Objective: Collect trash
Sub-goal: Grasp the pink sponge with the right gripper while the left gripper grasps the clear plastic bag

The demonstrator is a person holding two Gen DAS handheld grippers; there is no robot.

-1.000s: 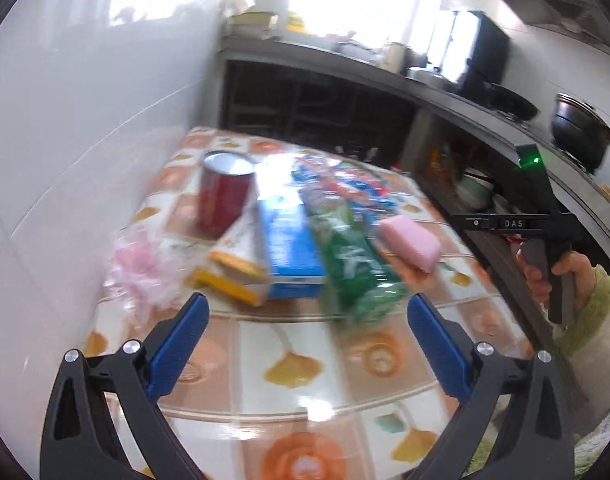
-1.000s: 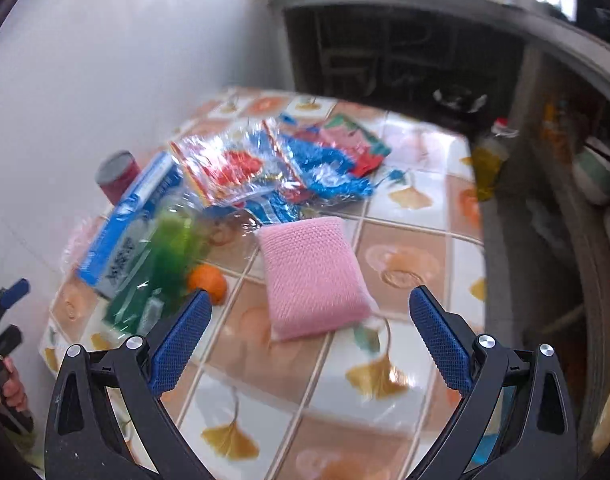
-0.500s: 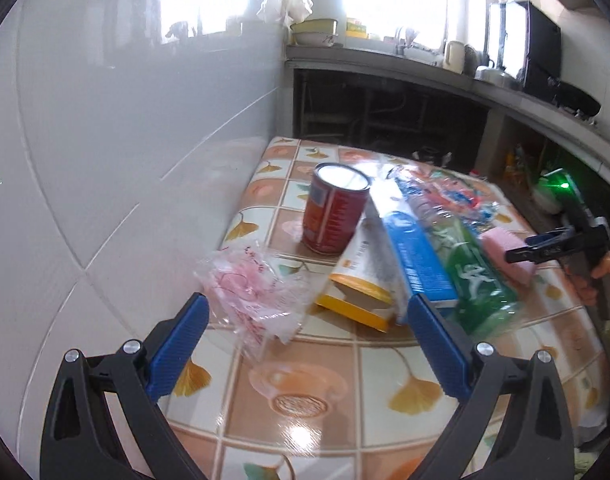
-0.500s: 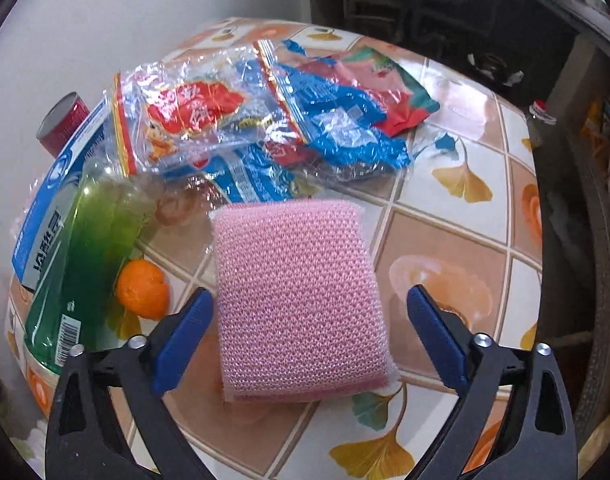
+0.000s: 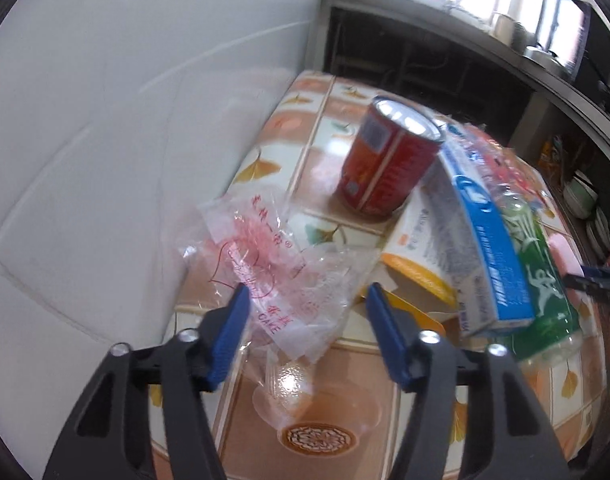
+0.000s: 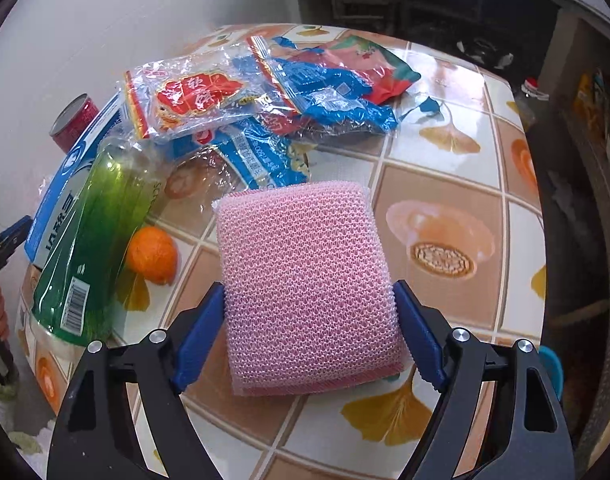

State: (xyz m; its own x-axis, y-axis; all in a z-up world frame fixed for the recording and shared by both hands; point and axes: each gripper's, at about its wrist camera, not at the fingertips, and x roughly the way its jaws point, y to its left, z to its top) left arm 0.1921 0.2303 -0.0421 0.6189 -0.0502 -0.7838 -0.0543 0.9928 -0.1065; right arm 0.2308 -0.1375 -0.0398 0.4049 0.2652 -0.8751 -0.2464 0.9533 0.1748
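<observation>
A crumpled clear plastic bag with pink print (image 5: pixel 273 264) lies on the tiled table by the white wall. My left gripper (image 5: pixel 307 296) straddles its near end; the jaws are closing, and the blue pads do not squeeze the bag. A red tin can (image 5: pixel 385 164) stands behind it. Lower down the table, my right gripper (image 6: pixel 308 290) is over a pink mesh sponge (image 6: pixel 305 272). Those jaws are closing too, and both pads touch the sponge's sides. Snack wrappers (image 6: pixel 265 92), a green bottle (image 6: pixel 93 240) and a blue-and-white box (image 5: pixel 481 248) lie in a heap.
An orange (image 6: pixel 153 254) sits between the green bottle and the sponge. A yellow-and-white carton (image 5: pixel 417 256) leans under the blue box. The table (image 6: pixel 437 184) ends on the right at dark shelving. A white tiled wall (image 5: pixel 105 120) borders the left side.
The left gripper swung left and down from the box pile to the pink-printed bag and narrowed its jaws. The right gripper sank onto the pink sponge and its pads came in against the sides.
</observation>
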